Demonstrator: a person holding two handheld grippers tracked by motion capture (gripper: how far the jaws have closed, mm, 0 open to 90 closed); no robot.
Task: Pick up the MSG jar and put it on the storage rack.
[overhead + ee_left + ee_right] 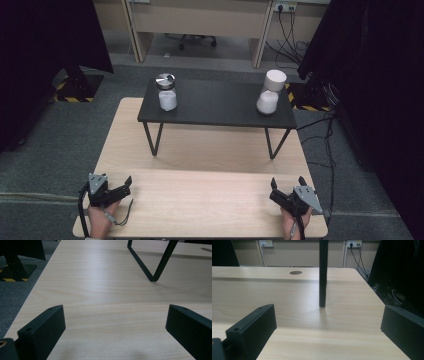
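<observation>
Pale wood-grain table (pixel 200 200), smooth and faintly glossy; matt black plastic tongs (pixel 126 184).

Quick count: two grippers, left gripper (pixel 126 185) and right gripper (pixel 287 185), one per hand, both with jaws spread wide and nothing between. Two containers of white stuff up on the far shelf: one jar (pixel 167 92) with a silver lid on the left, one white-capped container (pixel 270 92) on the right. One small black raised shelf (pixel 215 107). One light wooden table (pixel 200 200).
</observation>
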